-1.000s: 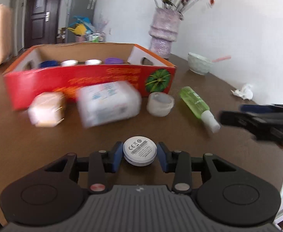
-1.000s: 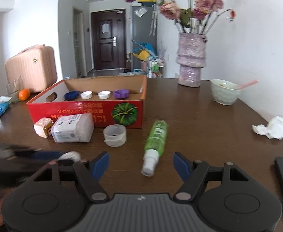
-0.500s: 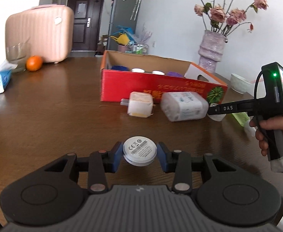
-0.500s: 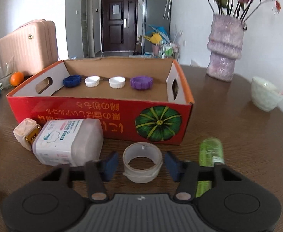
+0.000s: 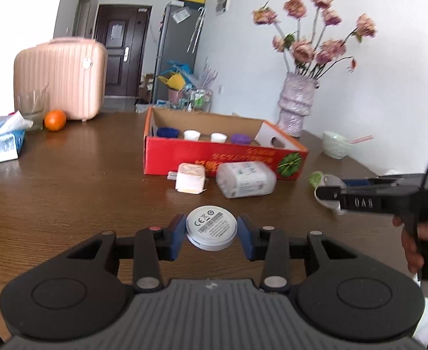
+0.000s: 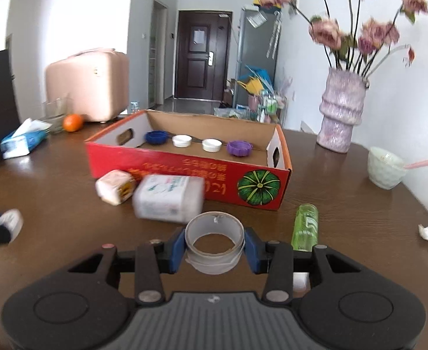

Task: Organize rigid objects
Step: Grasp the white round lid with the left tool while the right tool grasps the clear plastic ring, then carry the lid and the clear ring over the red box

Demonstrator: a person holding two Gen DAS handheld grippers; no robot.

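Both grippers hold loads: left gripper, low centre, pinches a white disc; right gripper has just closed on a tape roll. Each should clear the box wall mid-frame, then release level beside the caps.

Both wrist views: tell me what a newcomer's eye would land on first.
First, the red box in the middle of the brown table, with four small caps lined up inside it. Next, each gripper's load: the left gripper is shut on a white disc, and the right gripper is shut on a tape roll. The vase of pink flowers stands behind the box to the right.
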